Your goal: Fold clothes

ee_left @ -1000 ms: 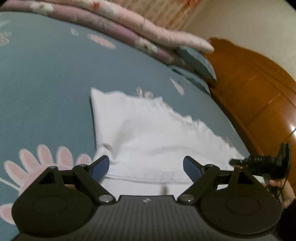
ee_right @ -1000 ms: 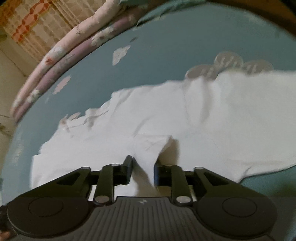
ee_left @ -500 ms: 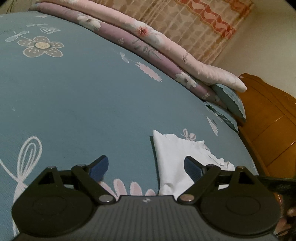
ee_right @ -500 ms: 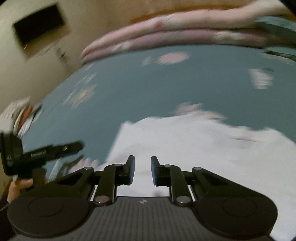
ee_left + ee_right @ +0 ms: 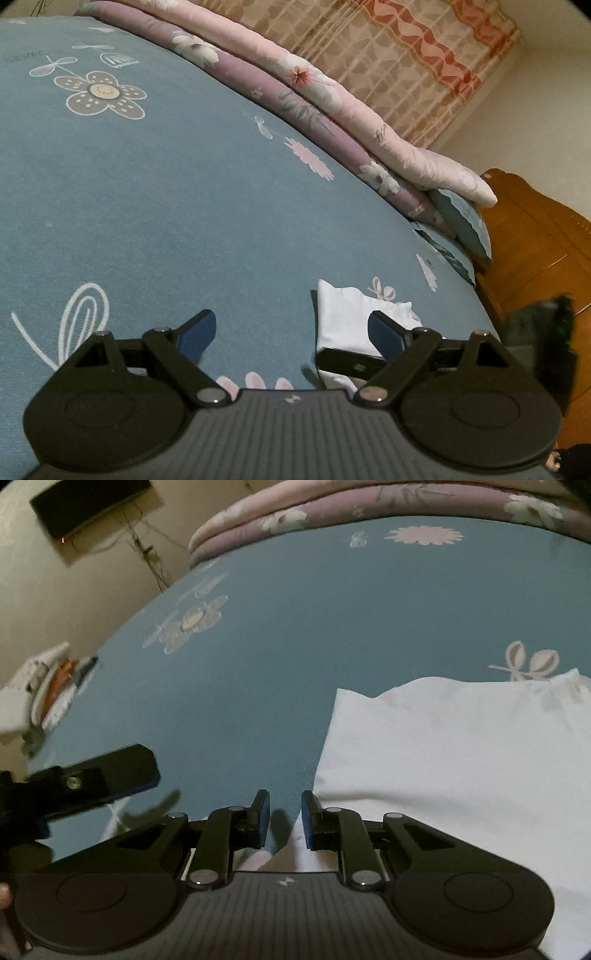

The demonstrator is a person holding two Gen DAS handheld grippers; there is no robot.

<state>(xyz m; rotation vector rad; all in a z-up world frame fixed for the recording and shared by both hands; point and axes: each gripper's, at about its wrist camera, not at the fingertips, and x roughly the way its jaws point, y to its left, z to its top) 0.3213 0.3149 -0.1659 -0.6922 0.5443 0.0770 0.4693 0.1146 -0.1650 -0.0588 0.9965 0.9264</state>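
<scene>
Right wrist view: white garment [image 5: 461,760] lies folded flat on bedsheet [image 5: 295,627]; right gripper [image 5: 284,819] narrowly parted, empty; left gripper [image 5: 291,332] wide apart, empty. Stage undecidable: mid-fold or finished.

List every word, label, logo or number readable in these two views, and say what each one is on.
Pale lettering on the blue bedsheet, beside the printed flower: too blurred to read.
Dark script on the pink quilt: too small to read.
Small white emblem on the left gripper body: a logo mark, no letters.
Same emblem on the right gripper body: no letters.
White garment: no print visible.
</scene>
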